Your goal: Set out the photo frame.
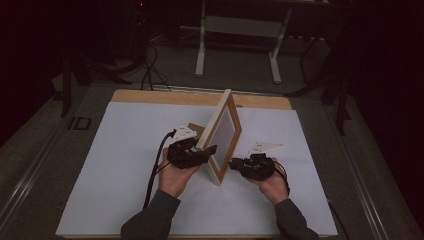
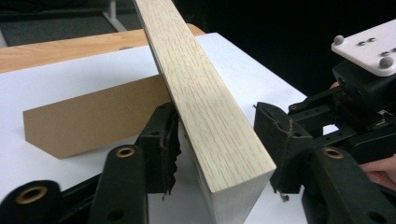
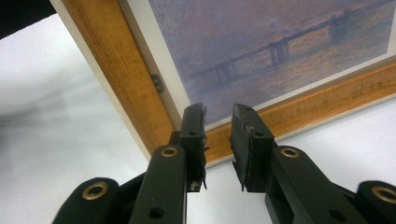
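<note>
Grippers (image 1: 192, 152) (image 1: 235, 162) apparently flanking upright frame (image 1: 223, 131)

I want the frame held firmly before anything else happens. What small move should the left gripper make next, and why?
Probably close the left gripper onto the picture frame. The frame's wooden edge sits between its jaws, but a gap shows beside the right-hand pad, so it is not yet clamped. The right gripper only points at the frame's corner.

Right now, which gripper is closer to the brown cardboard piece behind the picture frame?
Left. The left gripper sits right beside the cardboard piece, jaws around the frame; the right gripper is across the frame.
</note>
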The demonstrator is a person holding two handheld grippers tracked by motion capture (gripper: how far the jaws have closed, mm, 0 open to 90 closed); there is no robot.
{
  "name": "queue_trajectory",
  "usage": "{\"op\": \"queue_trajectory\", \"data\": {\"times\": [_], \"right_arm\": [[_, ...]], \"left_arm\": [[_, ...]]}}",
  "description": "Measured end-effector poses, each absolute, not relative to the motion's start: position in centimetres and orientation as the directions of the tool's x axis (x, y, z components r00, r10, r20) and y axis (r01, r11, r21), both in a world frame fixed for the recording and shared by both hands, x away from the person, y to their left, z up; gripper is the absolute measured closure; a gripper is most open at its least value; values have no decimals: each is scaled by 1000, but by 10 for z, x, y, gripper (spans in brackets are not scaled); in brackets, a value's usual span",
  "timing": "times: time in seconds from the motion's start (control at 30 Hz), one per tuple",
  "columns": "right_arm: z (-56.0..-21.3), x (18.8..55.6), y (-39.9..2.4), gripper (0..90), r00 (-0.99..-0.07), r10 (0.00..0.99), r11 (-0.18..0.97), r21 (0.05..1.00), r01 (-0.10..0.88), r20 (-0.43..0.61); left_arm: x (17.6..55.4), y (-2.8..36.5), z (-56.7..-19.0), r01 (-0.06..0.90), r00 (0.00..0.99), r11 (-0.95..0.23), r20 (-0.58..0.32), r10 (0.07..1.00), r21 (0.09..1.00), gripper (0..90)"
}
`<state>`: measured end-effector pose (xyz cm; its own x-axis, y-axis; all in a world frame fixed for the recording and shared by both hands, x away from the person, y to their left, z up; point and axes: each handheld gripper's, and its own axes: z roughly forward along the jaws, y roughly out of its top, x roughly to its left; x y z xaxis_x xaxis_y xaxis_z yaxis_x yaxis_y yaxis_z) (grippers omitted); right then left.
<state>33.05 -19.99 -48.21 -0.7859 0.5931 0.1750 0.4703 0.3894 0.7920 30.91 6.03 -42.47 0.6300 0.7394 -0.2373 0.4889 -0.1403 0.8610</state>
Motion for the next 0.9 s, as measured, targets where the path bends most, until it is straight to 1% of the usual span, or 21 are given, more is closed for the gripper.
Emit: {"op": "queue_trajectory", "data": {"times": [0.17,0.57,0.9], "right_arm": [[-482,331,-200,745,-786,593,390,791,471,176],[-481,331,-204,745,-781,599,381,795,473,177],[-481,331,-206,743,-778,602,377,795,475,179]], "left_arm": [[309,61,-425,494,620,-134,-240,747,859,583],[309,62,-425,496,609,-117,-248,754,861,596],[312,70,-427,501,585,-84,-265,766,861,631]]}}
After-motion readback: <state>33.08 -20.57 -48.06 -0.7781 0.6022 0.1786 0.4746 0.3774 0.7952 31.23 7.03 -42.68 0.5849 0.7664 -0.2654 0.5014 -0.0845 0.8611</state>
